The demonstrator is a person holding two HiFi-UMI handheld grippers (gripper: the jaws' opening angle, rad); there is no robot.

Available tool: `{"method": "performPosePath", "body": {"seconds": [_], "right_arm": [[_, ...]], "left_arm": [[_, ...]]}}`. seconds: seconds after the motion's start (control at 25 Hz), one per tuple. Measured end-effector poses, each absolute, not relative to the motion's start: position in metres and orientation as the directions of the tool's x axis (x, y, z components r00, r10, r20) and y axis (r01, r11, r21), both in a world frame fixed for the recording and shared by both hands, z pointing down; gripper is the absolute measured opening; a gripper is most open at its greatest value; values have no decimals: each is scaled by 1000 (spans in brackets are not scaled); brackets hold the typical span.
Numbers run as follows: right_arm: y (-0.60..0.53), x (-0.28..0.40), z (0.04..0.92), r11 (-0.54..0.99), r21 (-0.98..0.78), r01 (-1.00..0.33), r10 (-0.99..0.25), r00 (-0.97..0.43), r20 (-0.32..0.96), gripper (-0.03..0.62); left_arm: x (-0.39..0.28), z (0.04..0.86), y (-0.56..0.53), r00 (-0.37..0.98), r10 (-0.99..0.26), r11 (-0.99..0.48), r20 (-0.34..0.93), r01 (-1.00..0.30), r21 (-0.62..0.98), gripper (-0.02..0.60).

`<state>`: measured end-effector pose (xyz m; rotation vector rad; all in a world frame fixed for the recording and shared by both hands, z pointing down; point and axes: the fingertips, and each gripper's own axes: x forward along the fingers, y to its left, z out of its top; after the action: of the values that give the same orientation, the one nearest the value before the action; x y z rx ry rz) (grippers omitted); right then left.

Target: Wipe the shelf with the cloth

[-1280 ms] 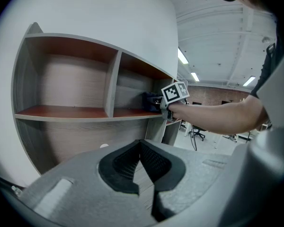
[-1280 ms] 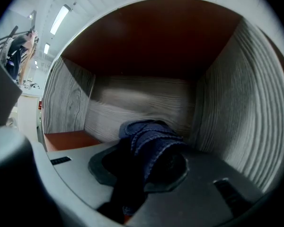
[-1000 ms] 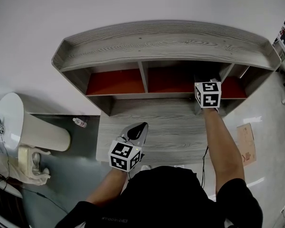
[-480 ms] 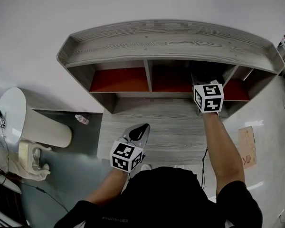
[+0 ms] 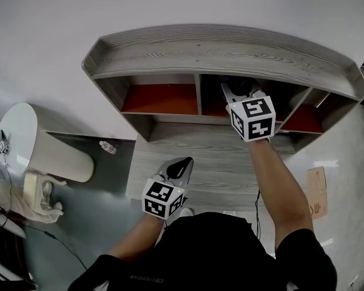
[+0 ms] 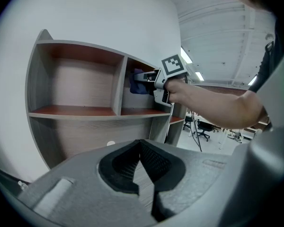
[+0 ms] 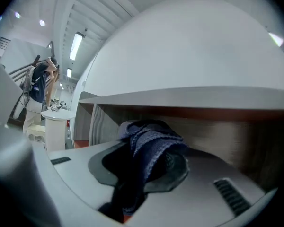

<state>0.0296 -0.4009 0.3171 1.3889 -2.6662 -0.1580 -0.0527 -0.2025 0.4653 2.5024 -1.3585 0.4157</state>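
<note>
Wiping looks to be the step in hand: the right gripper (image 5: 238, 91) reaches into the shelf (image 5: 218, 50) with its jaws clamped on a bunched dark blue cloth (image 7: 150, 143). The cloth sits in the compartment just right of the divider (image 5: 198, 93), up under the top board (image 7: 189, 96). From where I stand I cannot tell whether the cloth presses on wood or hangs just shy of it. To do this well, I'd judge the wad should be laid flat on the surface and drawn in long, even strokes away from the divider, with enough push that fabric, not hard jaw tips, meets the wood; the loose folds spilling over the jaws help there. The tight spots are the corner at the divider and the low board above it, both close to the gripper, so a raised wrist could knock wood. Right of the divider the compartment runs open towards the next upright (image 5: 298, 105), giving room for a sweep. The left gripper (image 5: 177, 166) hangs well below and left of the divider, out in front of the shelf, jaws pinched together on nothing.
</note>
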Motion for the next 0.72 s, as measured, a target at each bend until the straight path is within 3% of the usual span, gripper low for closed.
{"method": "performPosePath", "body": {"seconds": [0.72], "right_arm": [[-407, -19, 297, 581, 194, -790, -810, -584, 49, 98]], "left_arm": [[-85, 466, -199, 463, -804, -464, 374, -881, 94, 8]]}}
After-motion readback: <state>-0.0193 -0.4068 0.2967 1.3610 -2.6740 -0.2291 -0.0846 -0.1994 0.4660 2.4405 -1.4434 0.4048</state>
